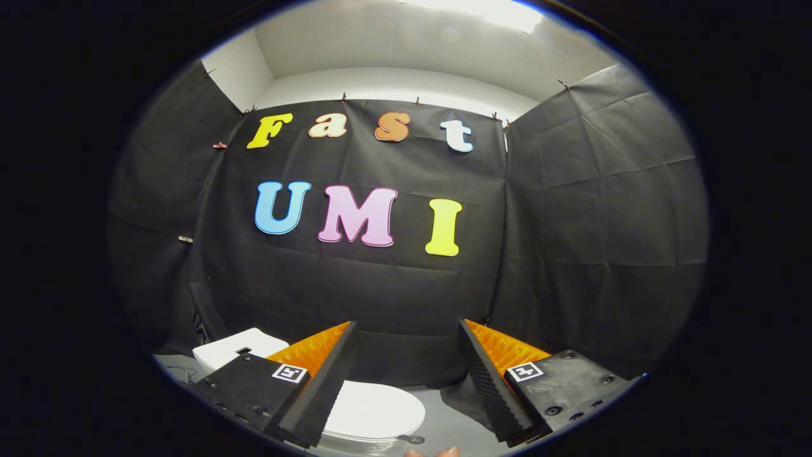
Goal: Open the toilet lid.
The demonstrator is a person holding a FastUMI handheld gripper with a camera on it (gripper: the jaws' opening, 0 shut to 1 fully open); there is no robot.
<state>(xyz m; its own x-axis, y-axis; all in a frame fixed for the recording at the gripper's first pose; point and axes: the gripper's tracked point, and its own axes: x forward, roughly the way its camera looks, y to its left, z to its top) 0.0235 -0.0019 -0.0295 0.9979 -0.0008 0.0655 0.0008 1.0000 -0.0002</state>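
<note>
Below the gripper (406,374), the toilet lid (374,409) is seen lying flat and closed on its bowl, low in the booth in front of the black cloth wall (355,285). The lid is partly covered by the gripper's left finger, and its rounded edge shows in the gap between the two fingers, nearer the left one. The white tank (231,348) is seen just beside the lid, behind the left finger. A grey floor (444,428) is visible next to the lid, under the right finger. At the very bottom, close to the lid, the tips of a person's fingers (434,453) can just be made out.

The gripper's fingers are held wide apart, with nothing between them; neither finger is touching the lid, and the gripper is judged to be well above it.

The lid is judged to be a thin, rigid plastic shell, smooth and glossy, and so probably slippery under the pads. It is expected to be fairly light, though it would swing on a hinge at the tank side, so it could only be turned up about that line and not lifted freely. The best hold is judged to be at the rim farthest from the tank, where the edge overhangs slightly: one finger would be slid under that lip and the other laid on top. Exactly where the hinge lies cannot be told, since it is hidden by the left finger.
</note>
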